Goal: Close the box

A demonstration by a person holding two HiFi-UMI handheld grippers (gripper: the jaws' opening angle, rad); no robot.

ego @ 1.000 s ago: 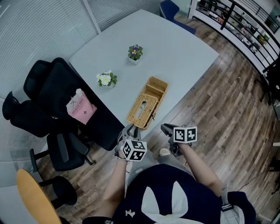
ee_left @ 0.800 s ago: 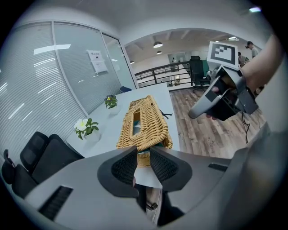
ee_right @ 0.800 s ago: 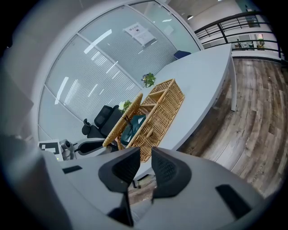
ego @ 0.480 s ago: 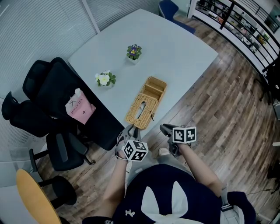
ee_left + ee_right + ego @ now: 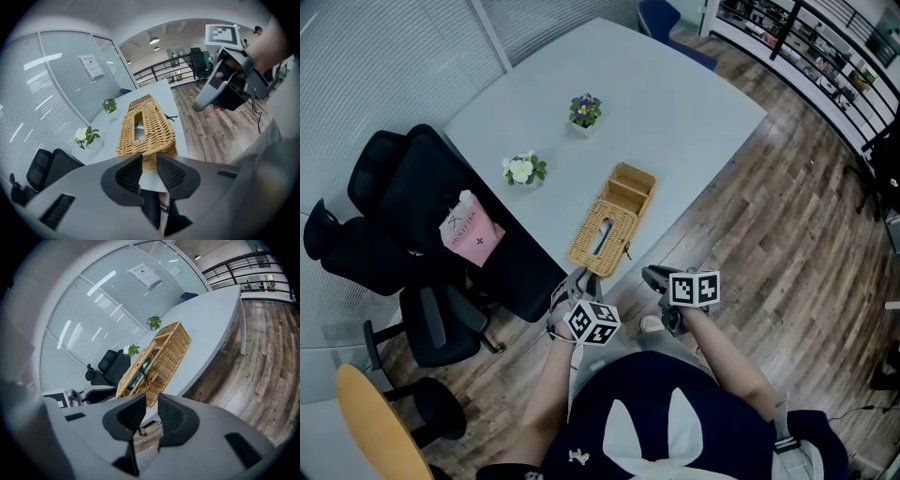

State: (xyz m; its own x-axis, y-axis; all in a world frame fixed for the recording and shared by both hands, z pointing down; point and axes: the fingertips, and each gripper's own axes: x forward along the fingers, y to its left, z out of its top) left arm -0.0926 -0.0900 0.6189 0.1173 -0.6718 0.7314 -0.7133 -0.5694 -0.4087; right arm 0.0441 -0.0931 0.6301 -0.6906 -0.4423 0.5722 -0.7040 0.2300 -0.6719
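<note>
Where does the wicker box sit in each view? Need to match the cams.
Head view: wicker box at centre.
Left gripper view: wicker box at centre, just above jaws.
Right gripper view: wicker box at centre, above jaws.
Shared landmark: white-flower pot, left of it.

The person stands at the bottom centre of the head view with both forearms reaching up the frame. The left forearm rises from the lower left and ends at the left gripper, which points up the frame and steeply downward, its marker cube tilted onto one corner. The right forearm comes in from the lower right to the right gripper, whose nose points toward the upper left, with its own cube sitting nearly square. The two grippers are side by side and apart. Each gripper's jaws stand a little apart, leaving an open gap between the ribbed pads.
</note>
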